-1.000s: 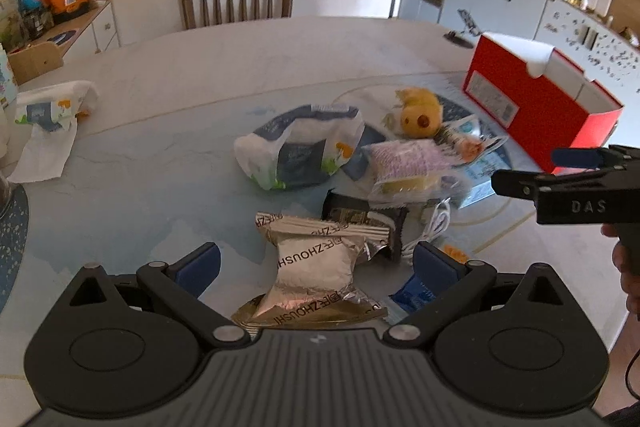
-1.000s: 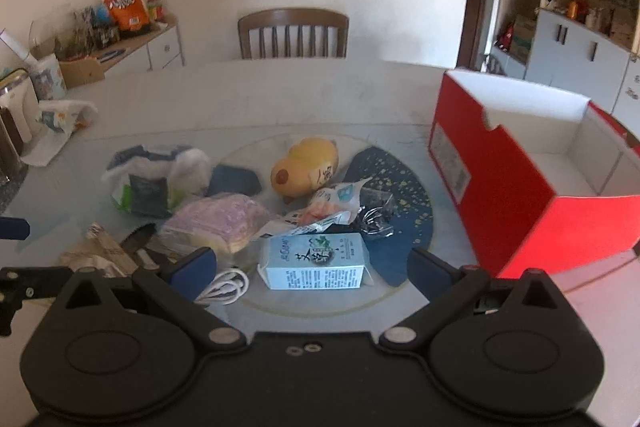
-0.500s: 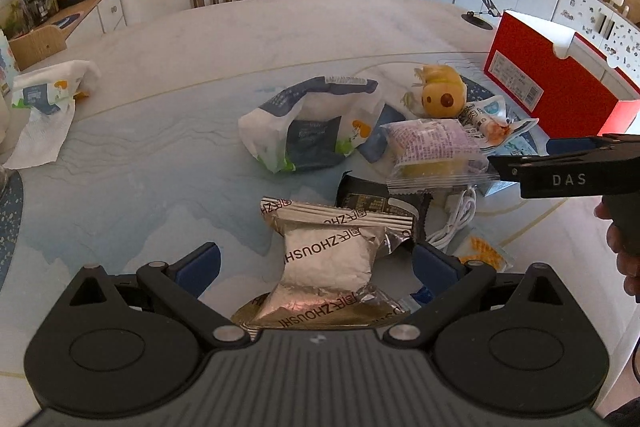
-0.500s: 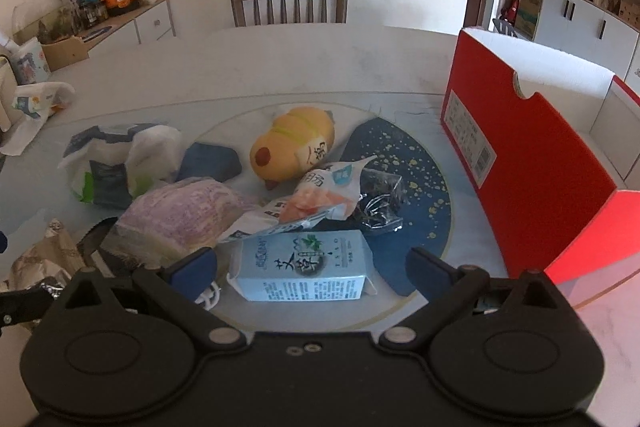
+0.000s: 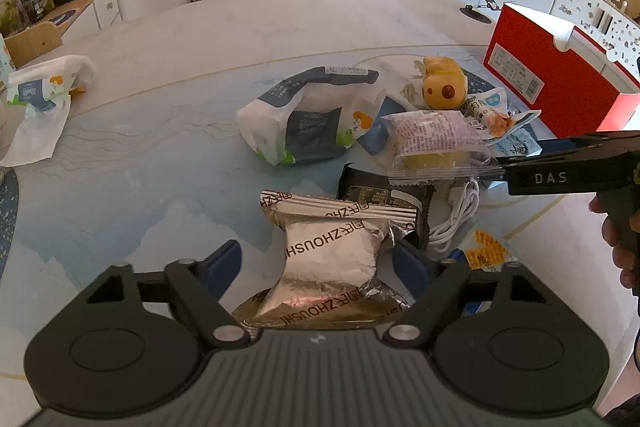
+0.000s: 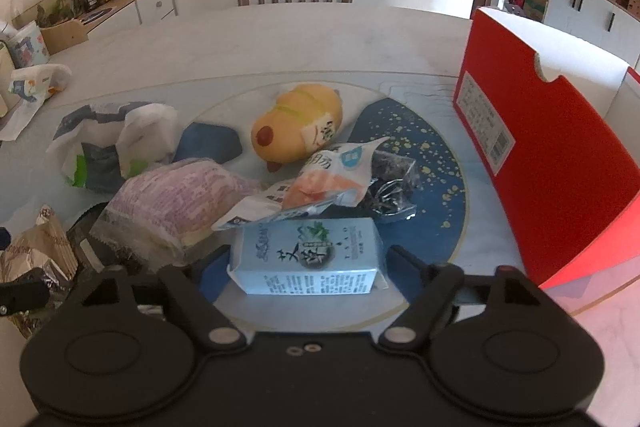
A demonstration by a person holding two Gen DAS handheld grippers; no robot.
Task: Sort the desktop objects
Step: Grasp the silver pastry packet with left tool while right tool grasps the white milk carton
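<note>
My left tongs (image 5: 316, 261) spread wide, straddling silver foil packet (image 5: 326, 251) printed "ZHOUSH…", pads not touching it. Black packet (image 5: 376, 195) just behind at 1 o'clock, white cable (image 5: 460, 211) at 2. My right tongs (image 6: 306, 261) also wide, either side of pale blue carton (image 6: 310, 259) with Chinese characters, lying flat on desk (image 6: 280, 43). Yellow plush (image 6: 298, 133) at 12 o'clock from carton. Red box (image 6: 540, 155) at 2 o'clock, barcode label on side. "DAS" readable on right tongs' body in left view.
</note>
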